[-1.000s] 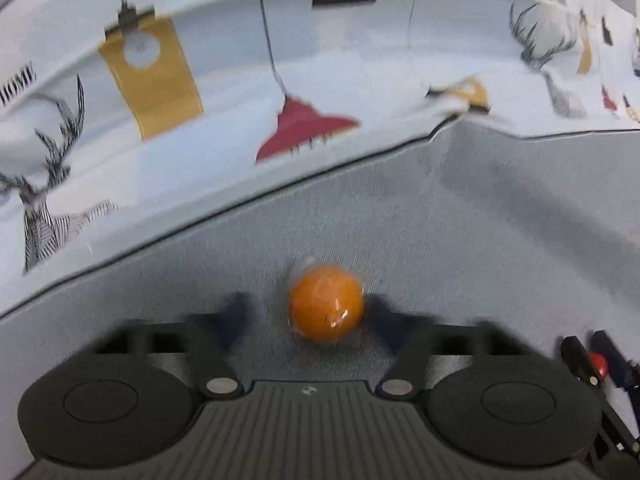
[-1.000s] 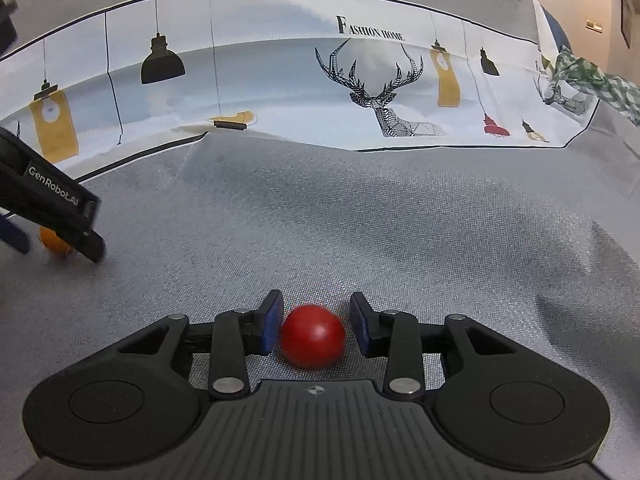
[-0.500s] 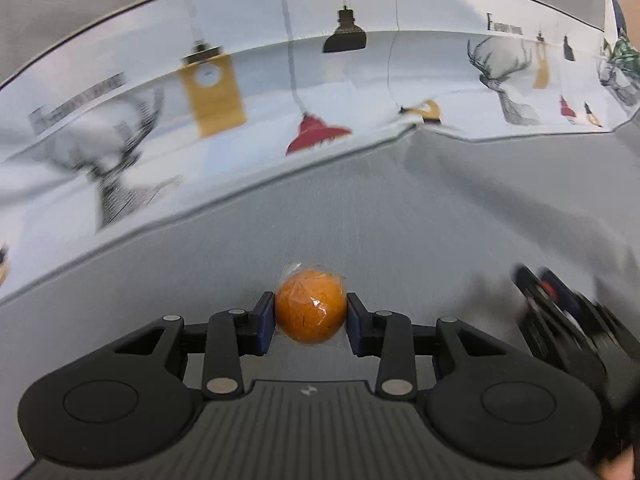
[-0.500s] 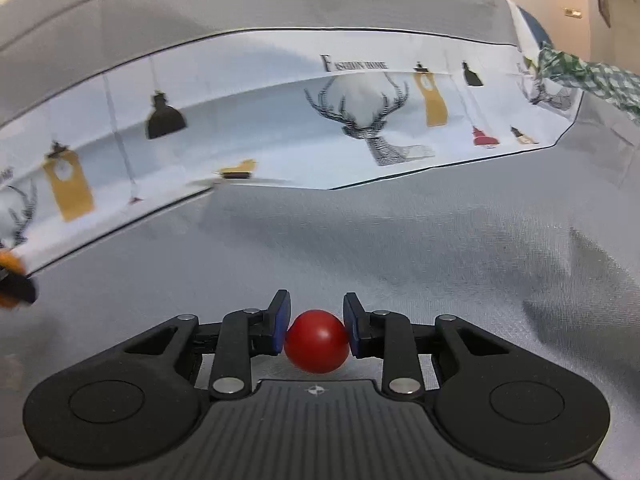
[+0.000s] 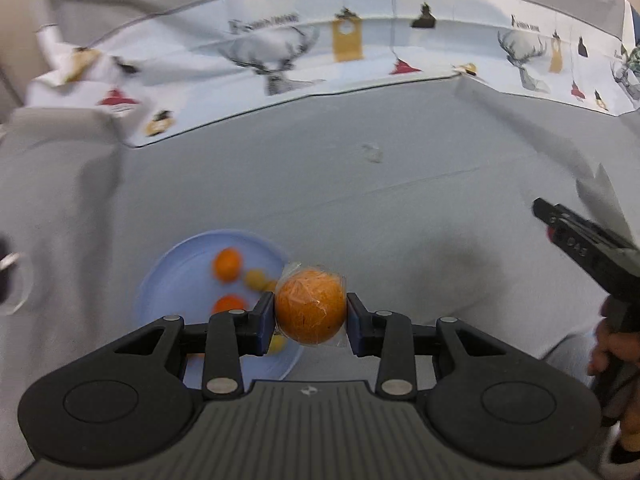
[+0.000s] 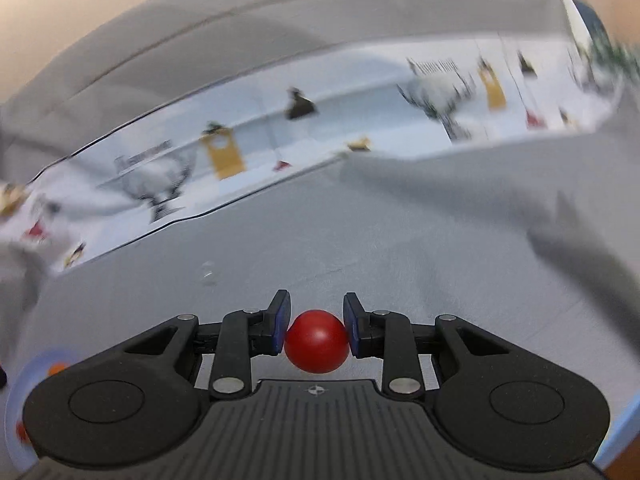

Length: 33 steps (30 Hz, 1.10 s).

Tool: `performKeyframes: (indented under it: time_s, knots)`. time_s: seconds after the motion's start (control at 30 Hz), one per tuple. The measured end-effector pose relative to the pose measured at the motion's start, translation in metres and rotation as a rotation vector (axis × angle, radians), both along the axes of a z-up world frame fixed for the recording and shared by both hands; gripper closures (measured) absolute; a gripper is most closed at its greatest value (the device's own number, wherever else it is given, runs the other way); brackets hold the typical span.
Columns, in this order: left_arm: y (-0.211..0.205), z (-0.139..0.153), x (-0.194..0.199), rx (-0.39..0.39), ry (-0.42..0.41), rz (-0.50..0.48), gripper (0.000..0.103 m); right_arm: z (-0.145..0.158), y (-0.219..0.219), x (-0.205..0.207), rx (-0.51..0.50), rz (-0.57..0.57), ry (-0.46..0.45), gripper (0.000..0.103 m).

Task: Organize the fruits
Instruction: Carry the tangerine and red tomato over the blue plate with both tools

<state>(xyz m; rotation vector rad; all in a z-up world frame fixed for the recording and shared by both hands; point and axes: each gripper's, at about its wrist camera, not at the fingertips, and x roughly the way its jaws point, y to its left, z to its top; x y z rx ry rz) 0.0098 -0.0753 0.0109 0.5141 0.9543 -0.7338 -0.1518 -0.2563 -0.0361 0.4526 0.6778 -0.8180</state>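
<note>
Compared with a second ago, both grippers have been lifted off the grey cloth (image 5: pixel 400 184) and carried toward its left end, each keeping hold of its fruit. A pale blue plate (image 5: pixel 176 280), not in view earlier, now shows below the left gripper (image 5: pixel 310 316).

The left gripper's blue pads pinch a round orange fruit (image 5: pixel 310 308) wrapped in crinkled clear film, whose loose edges stick out above and below the fingers. It hangs in the air just past the plate's right rim. The plate is round, smooth and shallow, and lies near the cloth's left end. On it sit several small orange and yellow fruits (image 5: pixel 227 265), blurred and partly hidden by the gripper's black arms, so their number is unclear.

The right gripper (image 6: pixel 316 330) is closed on a smooth, glossy red ball-shaped fruit (image 6: pixel 316 340), above bare cloth. In the left wrist view this gripper (image 5: pixel 580 240) enters from the right edge, cut off, with part of the person's hand (image 5: pixel 612 344) on its handle.

The cloth is finely woven and creased. Beyond its far edge runs a white printed sheet (image 5: pixel 360 60) with deer heads, hanging lamps and lettering, smeared by motion in the right wrist view. A sliver of the plate shows at that view's lower left corner, mostly hidden.
</note>
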Motion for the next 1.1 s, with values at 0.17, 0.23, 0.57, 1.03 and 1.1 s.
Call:
performKeyframes:
  time_s: [0.17,0.23,0.57,1.03,1.1]
  knots:
    - [0.063,0.025,-0.017,-0.049,-0.032,0.065,0.063,0.051,0.063,0.004,-0.031,0.143,-0.039,0.073]
    - [0.084,0.034,-0.021,-0.077,-0.057,0.087,0.063,0.067,0.085,0.010,-0.034,0.198,-0.054,0.073]
    - [0.161,0.054,-0.015,-0.161,-0.061,0.197,0.063,0.115,0.167,0.045,-0.060,0.408,-0.065,0.073]
    - [0.194,0.057,0.001,-0.201,-0.052,0.266,0.063,0.125,0.203,0.073,-0.083,0.501,-0.027,0.073]
    - [0.195,0.056,0.002,-0.200,-0.048,0.267,0.063,0.124,0.204,0.075,-0.079,0.502,-0.022,0.073]
